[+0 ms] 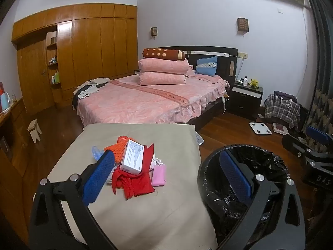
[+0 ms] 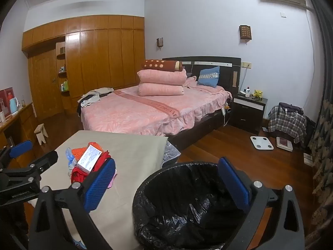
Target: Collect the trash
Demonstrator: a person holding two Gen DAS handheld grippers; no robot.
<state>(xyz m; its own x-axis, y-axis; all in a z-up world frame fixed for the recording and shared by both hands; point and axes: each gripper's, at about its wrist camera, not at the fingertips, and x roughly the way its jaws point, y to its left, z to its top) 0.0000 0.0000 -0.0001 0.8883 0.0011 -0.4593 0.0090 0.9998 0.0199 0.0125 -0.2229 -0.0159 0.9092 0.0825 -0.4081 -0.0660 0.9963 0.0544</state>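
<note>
A pile of trash lies on a beige-covered table (image 1: 166, 187): a white printed box (image 1: 133, 158) on red crumpled material (image 1: 135, 182), orange netting (image 1: 115, 148), a pink flat item (image 1: 159, 175) and clear blue plastic (image 1: 96, 153). A bin with a black liner (image 1: 245, 179) stands at the table's right. My left gripper (image 1: 166, 175) is open and empty above the table's near part. My right gripper (image 2: 166, 184) is open and empty over the bin (image 2: 187, 204). The box (image 2: 89, 159) and the table (image 2: 135, 156) also show in the right wrist view.
A bed with pink bedding (image 1: 149, 98) stands behind the table. A dark nightstand (image 1: 246, 95), a white floor scale (image 1: 260, 128) and a chair with plaid cloth (image 1: 283, 108) are at the right. A small wooden stool (image 1: 35, 130) and a wooden wardrobe (image 1: 83, 52) are at the left.
</note>
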